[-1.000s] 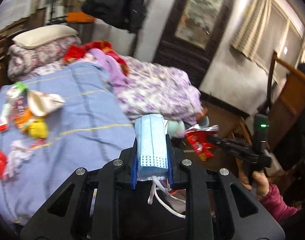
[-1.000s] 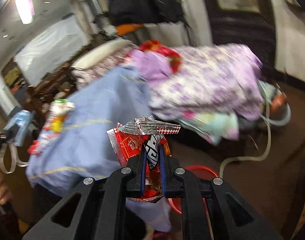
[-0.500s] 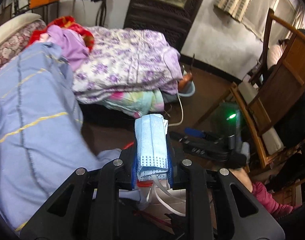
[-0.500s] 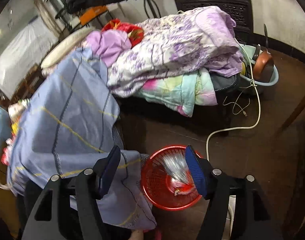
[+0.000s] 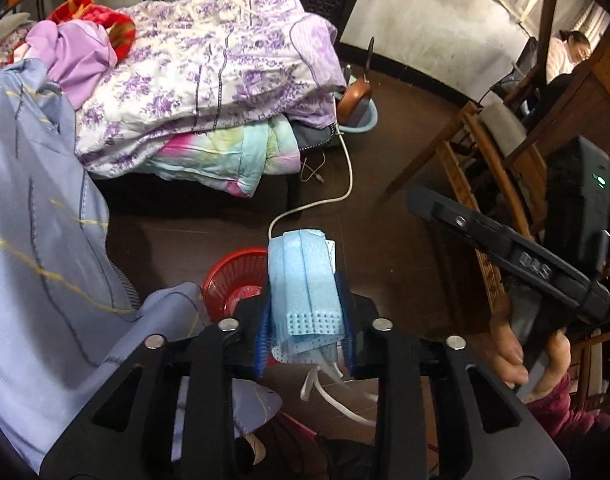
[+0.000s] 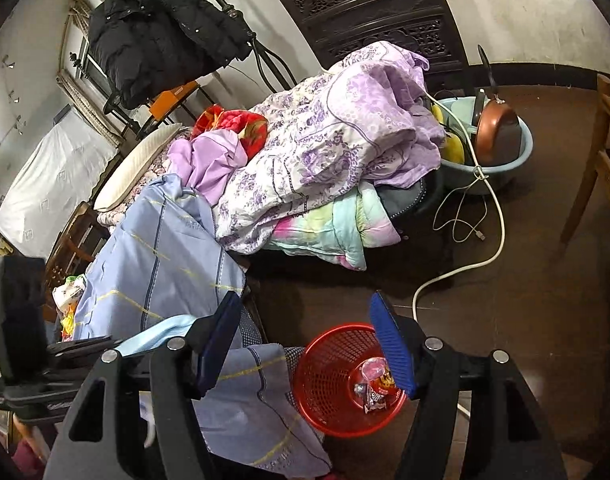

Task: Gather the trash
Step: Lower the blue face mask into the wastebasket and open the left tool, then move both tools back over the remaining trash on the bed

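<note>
My left gripper (image 5: 305, 304) is shut on a folded blue face mask (image 5: 301, 276), its white ear loops hanging below. It hovers above and just right of a red mesh trash basket (image 5: 229, 280) on the dark floor. My right gripper (image 6: 309, 340) is open and empty above the same basket (image 6: 329, 380), which holds a red snack wrapper (image 6: 375, 388). More trash (image 6: 67, 300) lies on the blue bedsheet (image 6: 157, 264) at far left. The right gripper's body also shows in the left wrist view (image 5: 505, 252).
A bed with a purple floral quilt (image 6: 325, 136) and pastel blanket (image 6: 333, 232) is behind. A white cable (image 6: 465, 264) runs across the floor. A blue basin (image 6: 485, 156) holds a copper pan. Wooden chairs (image 5: 505, 152) stand at the right.
My right gripper opened and dropped the red snack wrapper into the basket. My left gripper swung from the bed to above the basket, still holding the mask.
</note>
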Available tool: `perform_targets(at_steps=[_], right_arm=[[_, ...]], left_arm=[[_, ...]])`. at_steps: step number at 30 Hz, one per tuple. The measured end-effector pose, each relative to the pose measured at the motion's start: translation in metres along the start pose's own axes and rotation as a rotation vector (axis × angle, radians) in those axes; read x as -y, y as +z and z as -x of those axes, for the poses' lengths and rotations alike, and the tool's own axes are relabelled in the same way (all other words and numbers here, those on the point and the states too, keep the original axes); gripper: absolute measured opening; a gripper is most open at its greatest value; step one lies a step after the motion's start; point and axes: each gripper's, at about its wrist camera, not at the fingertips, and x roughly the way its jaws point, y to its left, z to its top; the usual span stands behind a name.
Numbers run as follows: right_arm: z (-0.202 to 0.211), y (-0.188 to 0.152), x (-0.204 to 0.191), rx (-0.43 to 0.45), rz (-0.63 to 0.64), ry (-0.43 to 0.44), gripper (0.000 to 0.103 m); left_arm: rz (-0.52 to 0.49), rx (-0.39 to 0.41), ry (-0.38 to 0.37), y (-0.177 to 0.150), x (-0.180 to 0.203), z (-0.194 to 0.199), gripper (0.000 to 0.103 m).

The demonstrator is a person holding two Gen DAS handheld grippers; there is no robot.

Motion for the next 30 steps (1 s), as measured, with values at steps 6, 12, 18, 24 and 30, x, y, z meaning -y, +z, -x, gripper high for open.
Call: perform_targets(at_steps=[6,12,18,24,30], right_arm=[[0.001,-0.002,0.002,-0.001,-0.005,0.011,0.067],[0.005,-0.001,-0.011,0.004,0.026,0.009,0.067],[0.017,0.002,-0.042,0.018,0.096,0.015,0.067],[0.036,0.003,-0.081,0.044,0.176,0.021,0.071],[0.06,0.001,-0.128,0.076,0.278,0.003,0.081]], left_arm=[[0.031,0.039,0.027,0.004,-0.005,0.006,0.069],[0.054,0.095,0.048,0.002,-0.014,0.032,0.074],[0.091,0.166,0.065,-0.009,-0.026,0.066,0.076],[0.117,0.237,0.072,-0.022,-0.036,0.1,0.076],[0.133,0.331,0.126,-0.043,-0.043,0.144,0.082]])
